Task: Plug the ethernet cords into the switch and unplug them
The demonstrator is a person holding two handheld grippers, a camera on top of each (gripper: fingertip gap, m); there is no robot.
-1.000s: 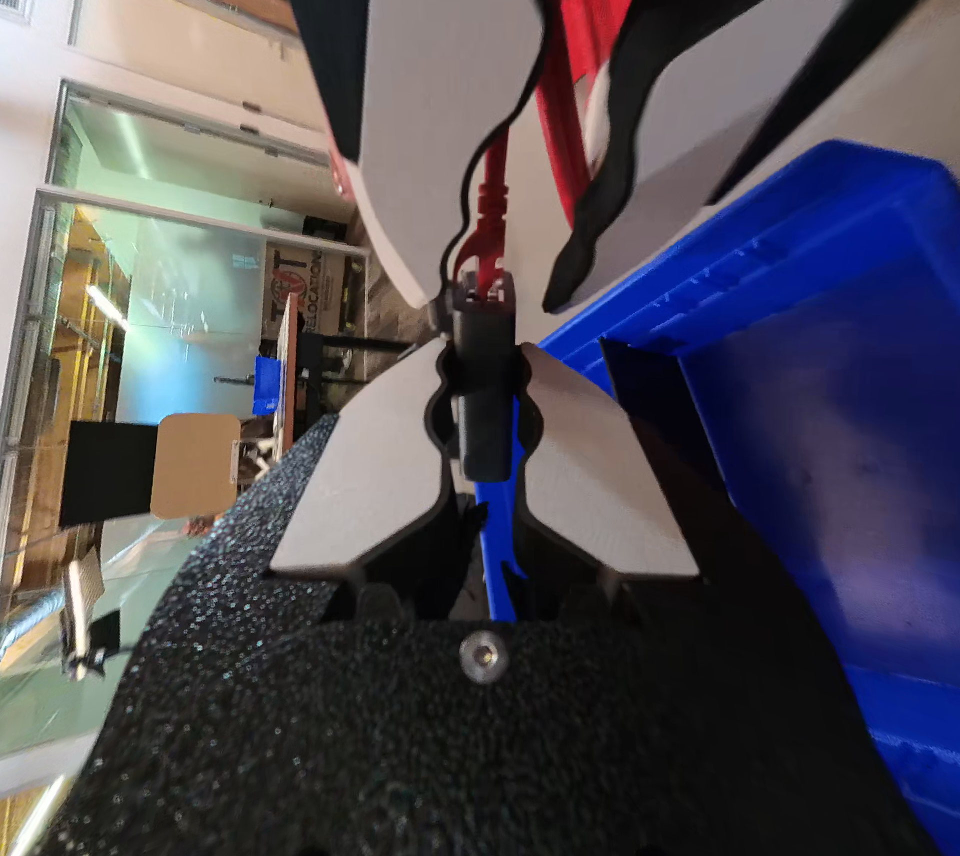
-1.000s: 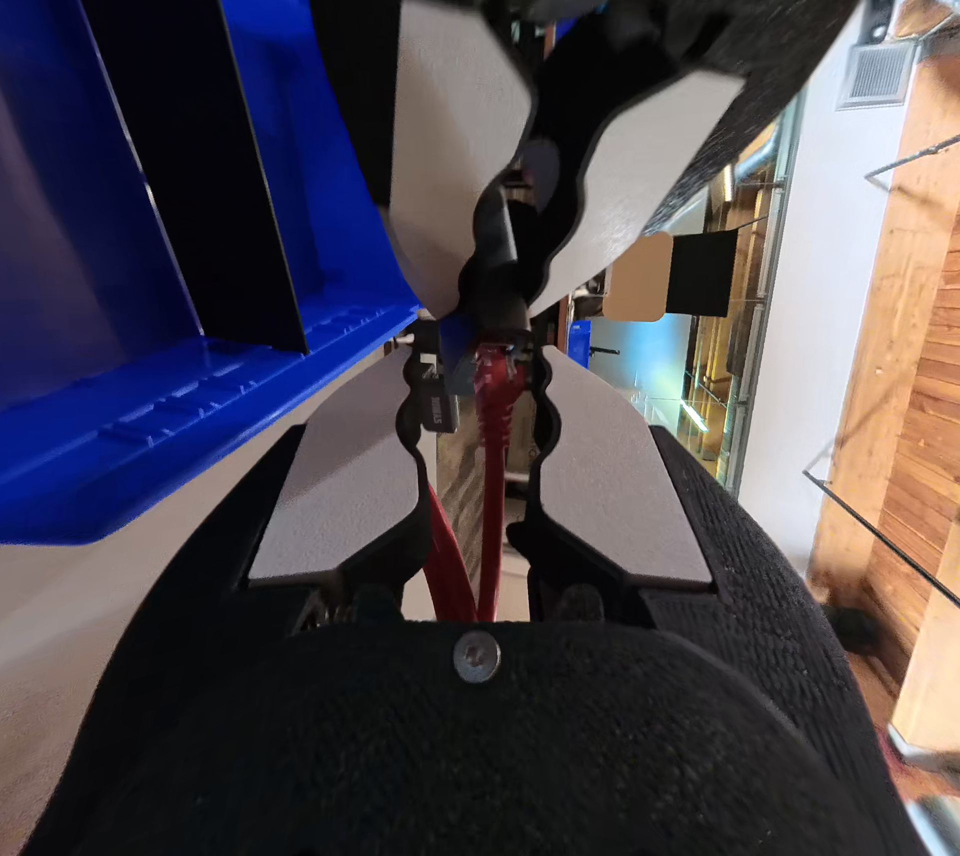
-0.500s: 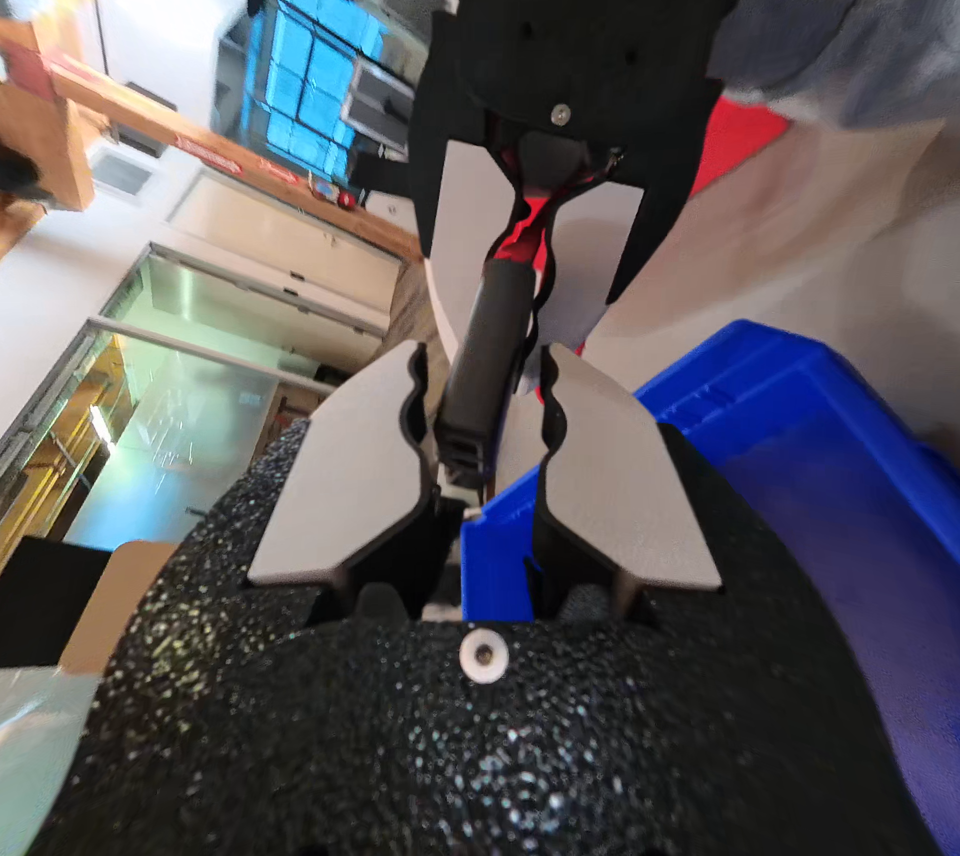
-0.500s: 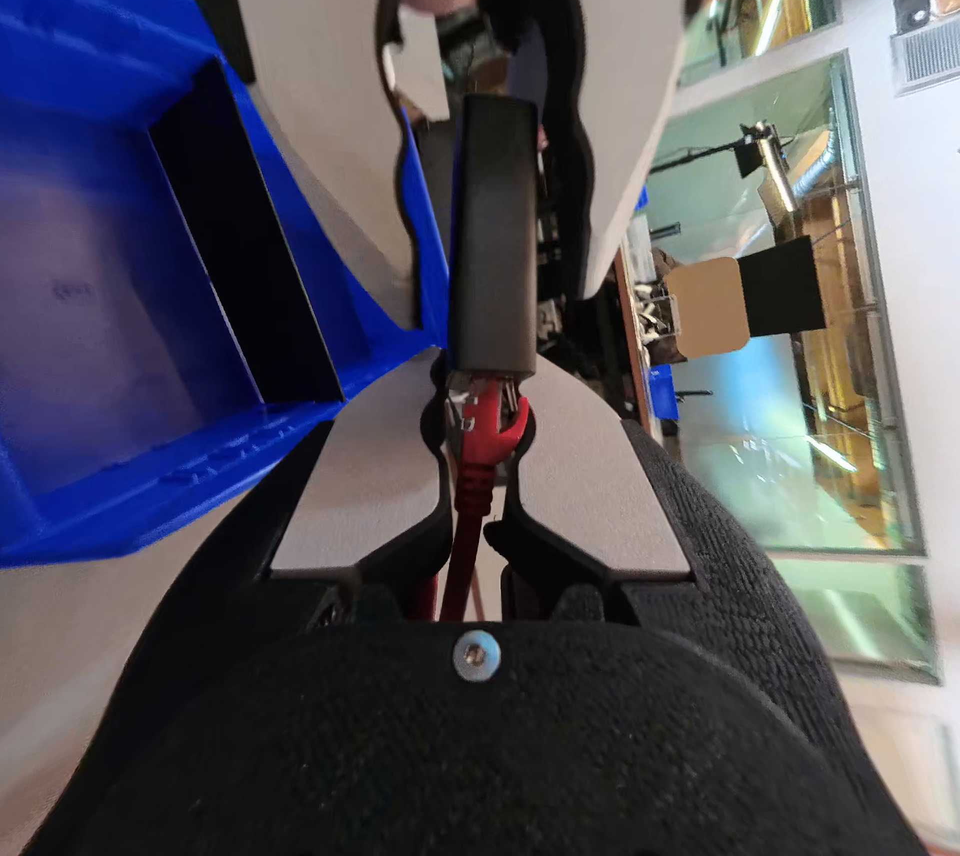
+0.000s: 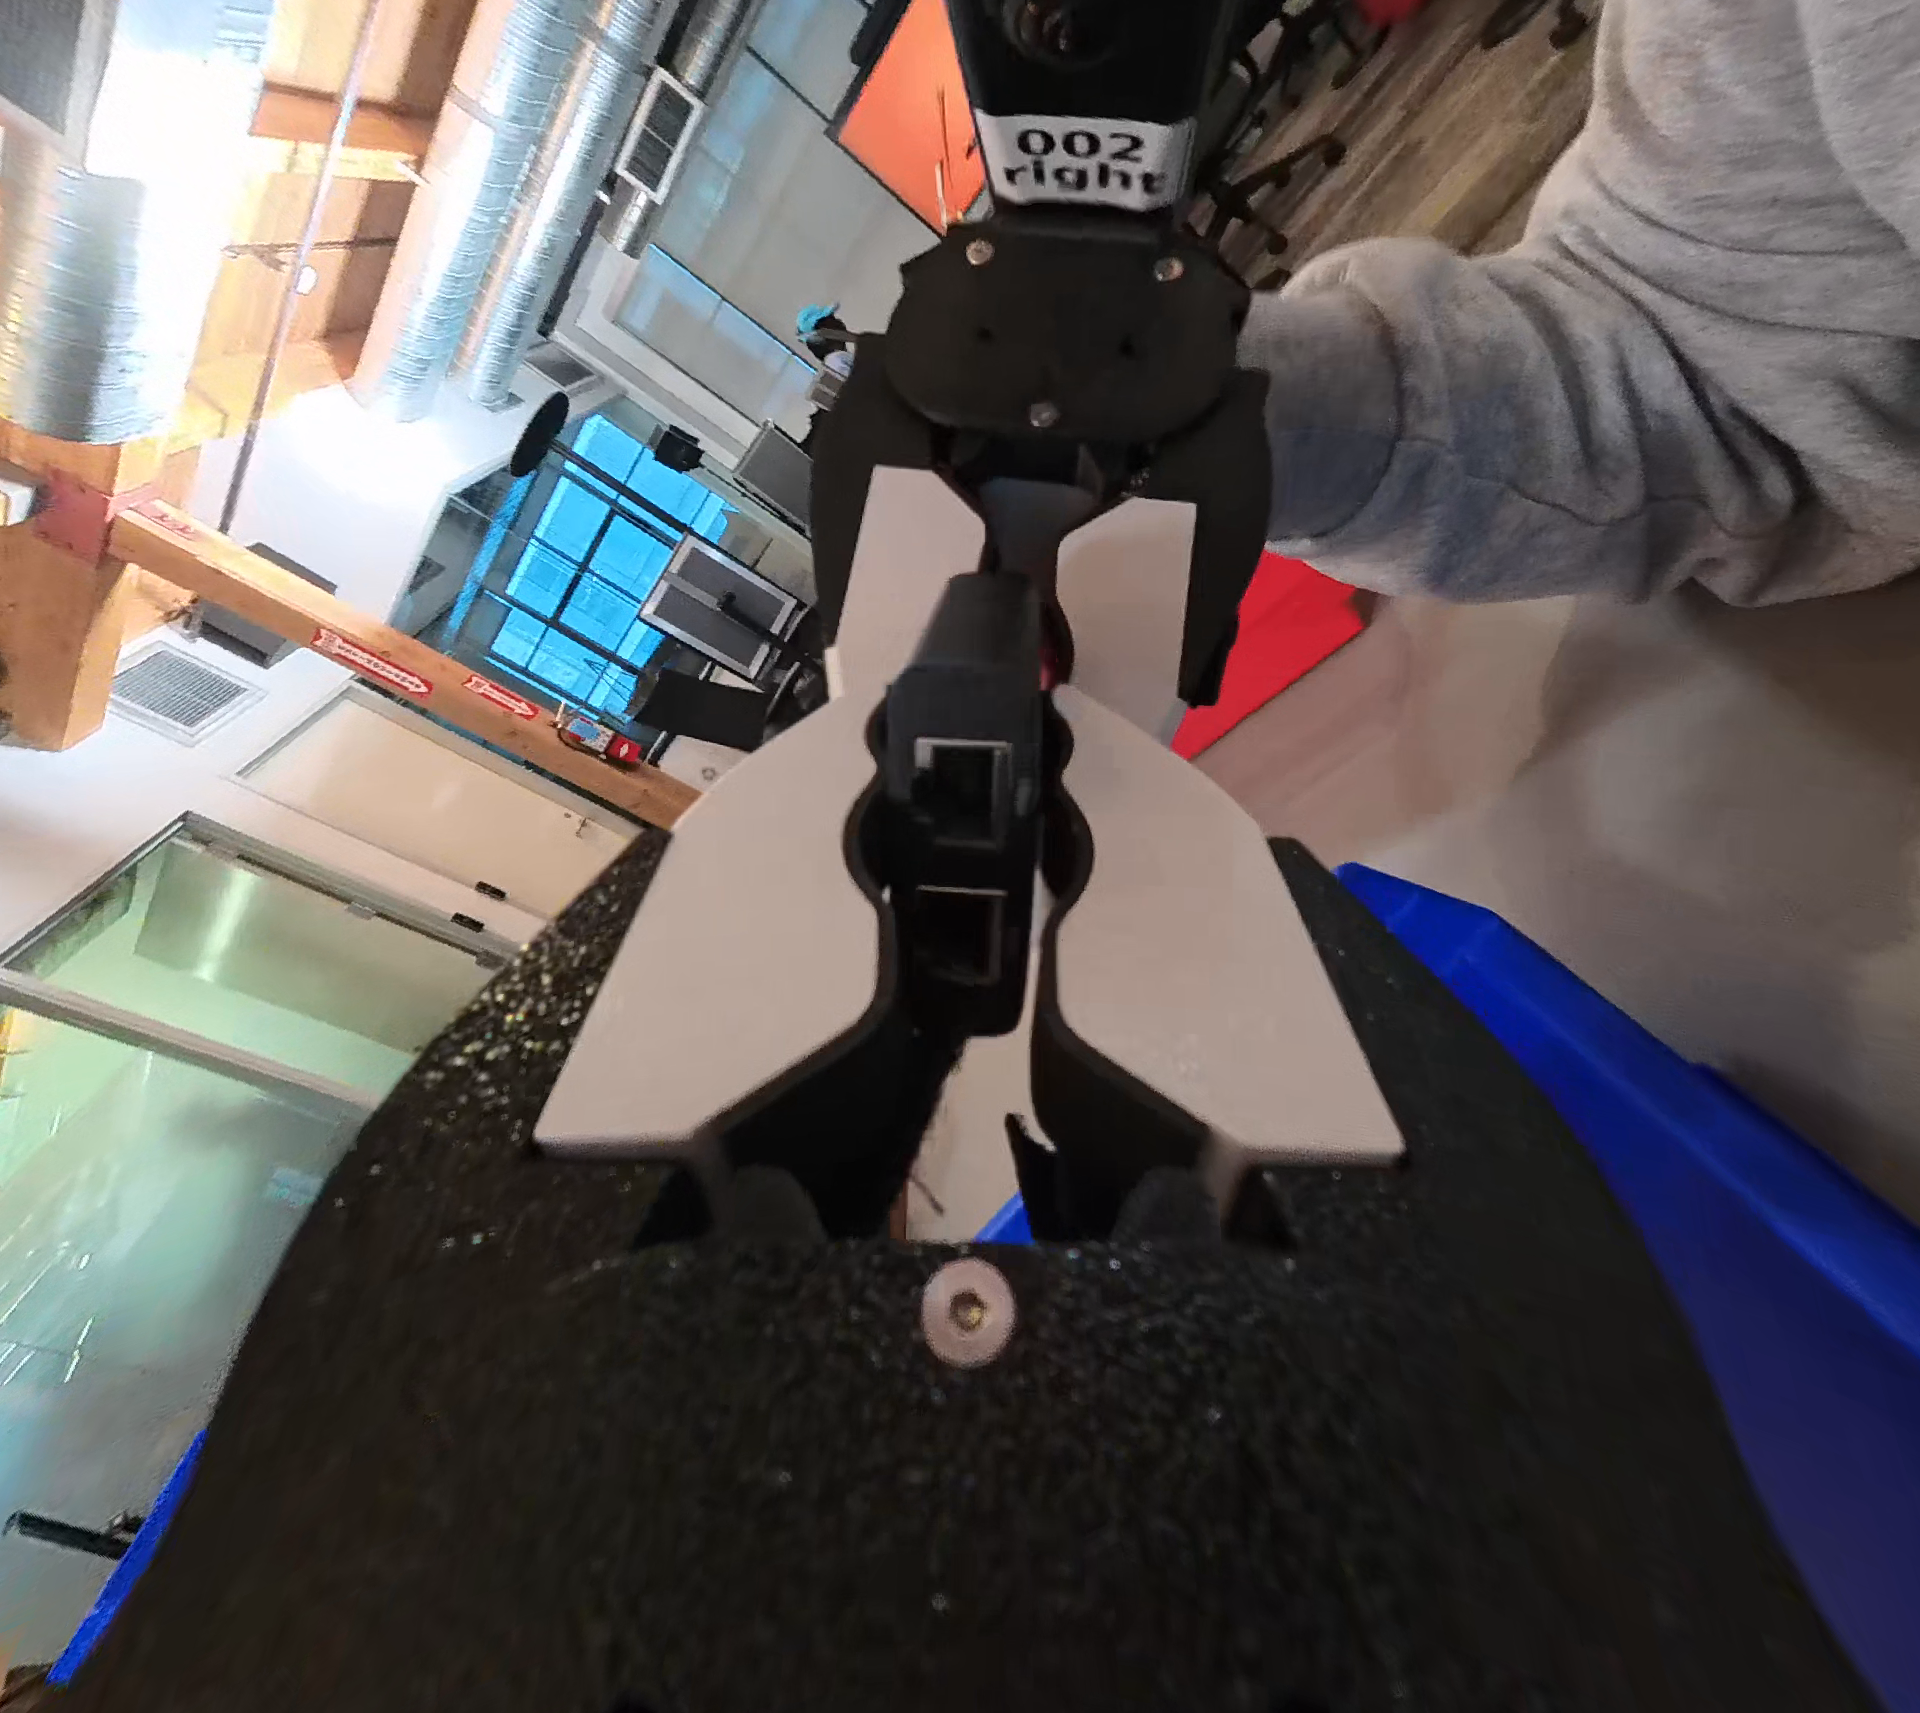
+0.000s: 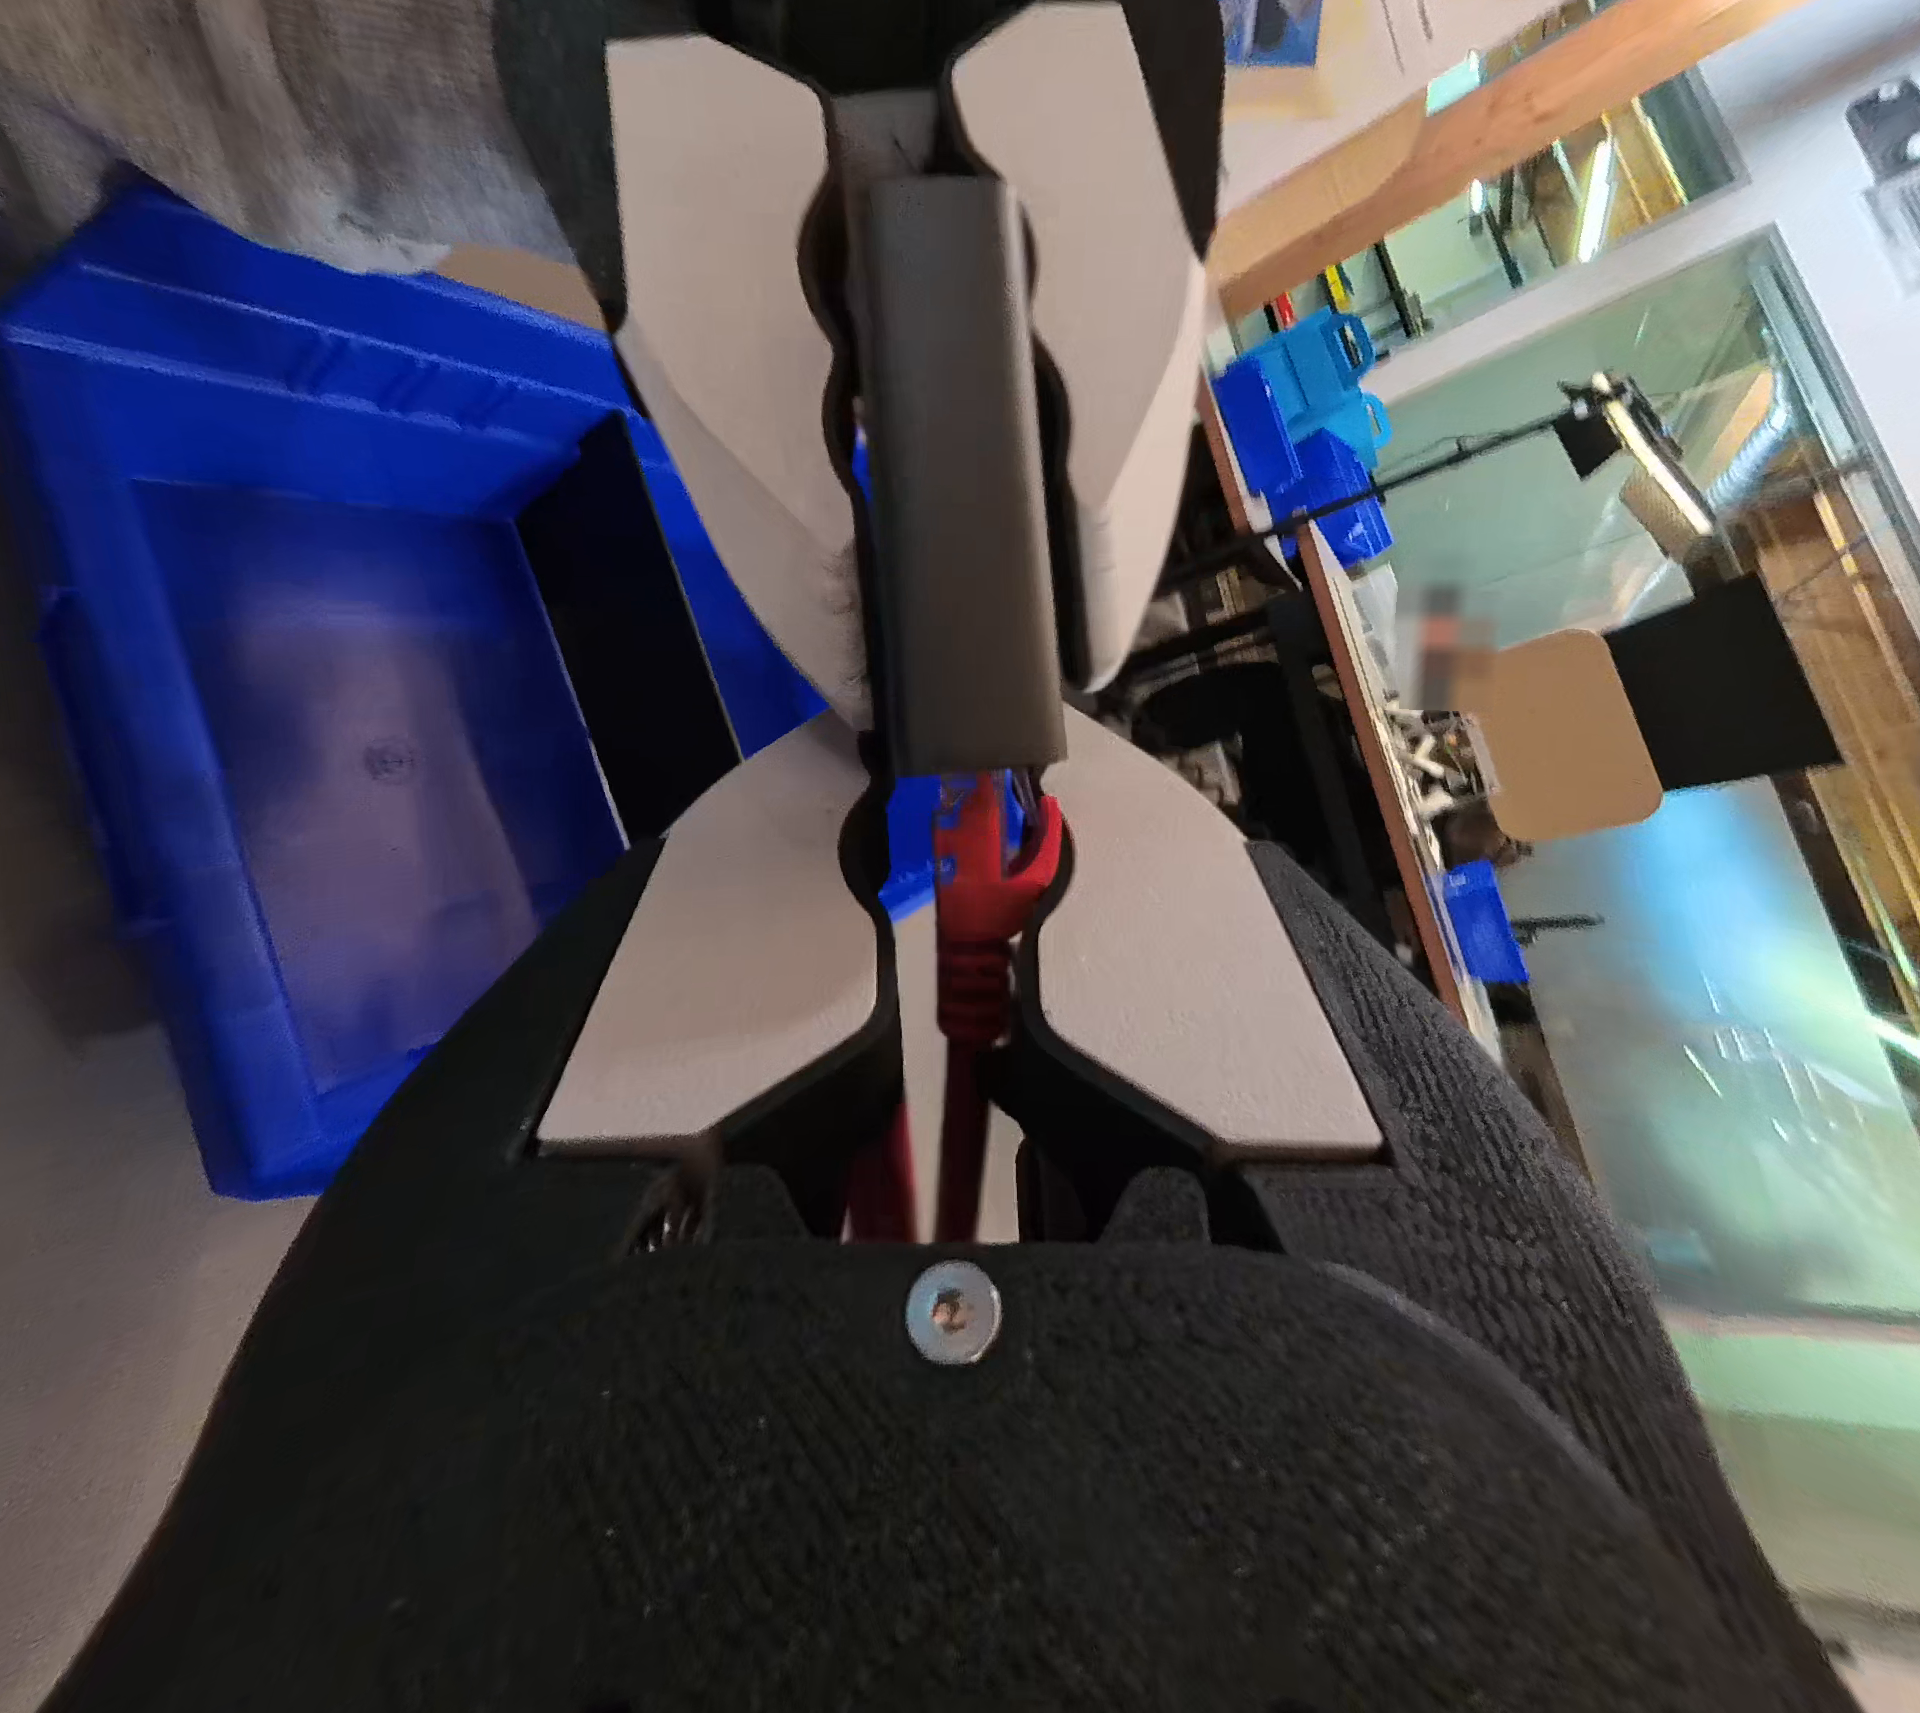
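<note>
Both grippers swung level, facing each other: the left gripper [image 5: 961, 832] pinched the black rectangular plastic coupler [image 5: 961, 816] steady, ports showing, while the right gripper [image 6: 961, 842] clamped the red cable plug [image 6: 982, 874] at its far end, above the blue plastic bin [image 6: 312, 624].

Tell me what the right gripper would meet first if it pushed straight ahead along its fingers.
The right gripper, shut on a red cable plug, points at the black two-port adapter directly ahead, held by the left gripper. It would likely meet the adapter's near end first; the plug looks already seated there.
</note>
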